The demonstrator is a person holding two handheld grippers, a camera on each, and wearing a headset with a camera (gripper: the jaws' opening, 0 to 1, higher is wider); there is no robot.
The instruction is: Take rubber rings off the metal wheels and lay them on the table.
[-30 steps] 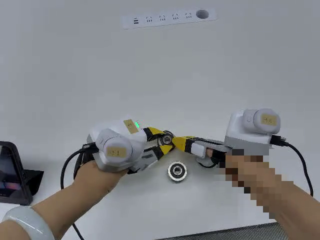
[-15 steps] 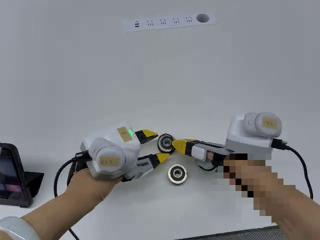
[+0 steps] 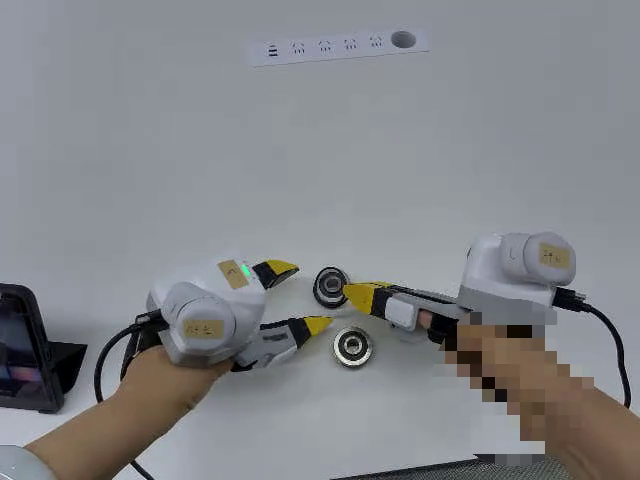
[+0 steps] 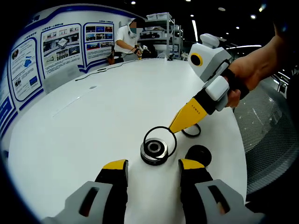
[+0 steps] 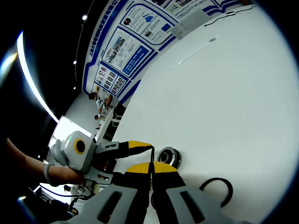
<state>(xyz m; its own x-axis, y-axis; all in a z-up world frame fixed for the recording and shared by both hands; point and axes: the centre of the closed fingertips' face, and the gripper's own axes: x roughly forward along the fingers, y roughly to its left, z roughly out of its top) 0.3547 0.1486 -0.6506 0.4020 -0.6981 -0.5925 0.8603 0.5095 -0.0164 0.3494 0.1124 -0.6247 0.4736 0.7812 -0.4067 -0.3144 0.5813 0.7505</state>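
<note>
A metal wheel lies on the white table between the two grippers. A thin black rubber ring stands half lifted above it, pinched in my right gripper, whose yellow jaws are shut on it. My left gripper is open just left of the wheel, with a jaw on each side and apart from it. A second wheel lies nearer me. A loose rubber ring lies flat on the table under the right gripper.
A white power strip lies at the far side of the table. A dark tablet on a stand sits at the left edge. The table's front edge runs close under the right hand. People stand at a bench far behind.
The left gripper, shut on the wheel a second ago, has opened and drawn back left. The wheel now rests on the table. The right gripper stays shut on the ring.
</note>
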